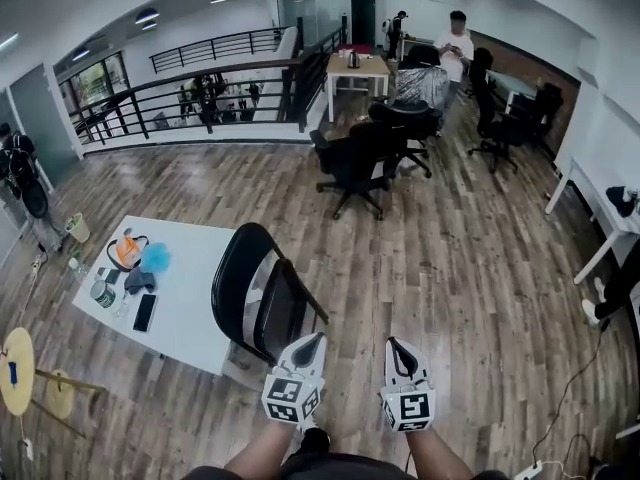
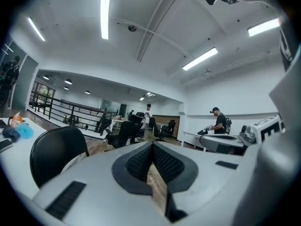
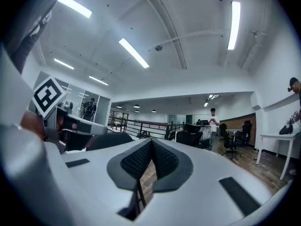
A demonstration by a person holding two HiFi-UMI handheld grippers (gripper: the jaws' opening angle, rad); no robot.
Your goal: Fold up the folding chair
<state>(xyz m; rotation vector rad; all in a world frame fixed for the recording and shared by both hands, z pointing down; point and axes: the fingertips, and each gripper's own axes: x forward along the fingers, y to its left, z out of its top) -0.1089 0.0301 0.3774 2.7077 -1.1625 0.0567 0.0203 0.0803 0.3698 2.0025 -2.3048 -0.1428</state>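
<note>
The black folding chair (image 1: 256,290) stands on the wood floor against the right edge of a white table (image 1: 190,308). Its seat looks tipped up close to the round back. Both grippers are held low in front of me, just right of the chair and touching nothing. My left gripper (image 1: 318,339) is shut and empty, as is my right gripper (image 1: 393,344). In the left gripper view the shut jaws (image 2: 152,148) point out level over the room, with the chair back (image 2: 55,152) at the left. The right gripper view shows its shut jaws (image 3: 151,145) and the chair back (image 3: 109,141) behind them.
The table carries a phone (image 1: 145,312), an orange object (image 1: 127,251) and a blue cloth (image 1: 156,258). Black office chairs (image 1: 355,163) stand mid-room, with a railing (image 1: 190,93) beyond. A person (image 1: 455,48) stands at the back. A wooden stool (image 1: 18,370) is at the left and a white desk (image 1: 612,223) at the right.
</note>
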